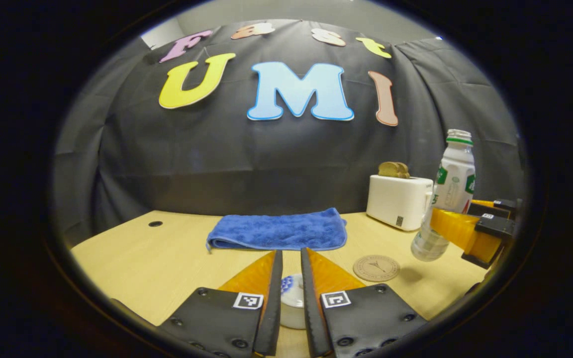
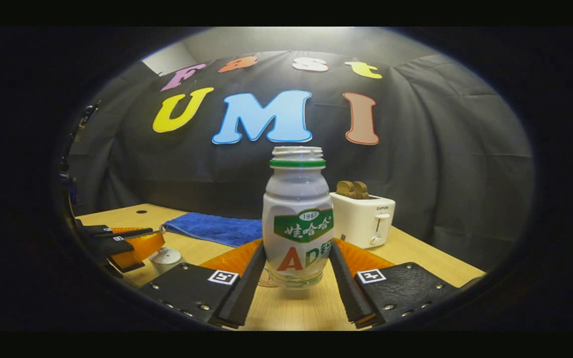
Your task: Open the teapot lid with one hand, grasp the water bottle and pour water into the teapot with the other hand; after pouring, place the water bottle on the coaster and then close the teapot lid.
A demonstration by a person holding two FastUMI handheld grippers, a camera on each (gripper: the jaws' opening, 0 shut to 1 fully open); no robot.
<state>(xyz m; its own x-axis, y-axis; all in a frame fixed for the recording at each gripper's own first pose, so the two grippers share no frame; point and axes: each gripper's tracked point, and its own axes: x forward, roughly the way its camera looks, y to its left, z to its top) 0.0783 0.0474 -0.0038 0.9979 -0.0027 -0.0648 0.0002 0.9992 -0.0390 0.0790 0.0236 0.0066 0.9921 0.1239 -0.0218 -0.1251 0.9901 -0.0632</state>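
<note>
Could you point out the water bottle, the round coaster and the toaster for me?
water bottle (image 2: 297, 233): right gripper view, on its label.
coaster (image 1: 376, 268): left gripper view, middle of its top face.
toaster (image 1: 398, 201): left gripper view, on its white front side.

left gripper (image 1: 291, 293) pinches the teapot lid (image 1: 292, 298); right gripper (image 1: 458, 231) lifts the water bottle (image 1: 448, 199).
</note>
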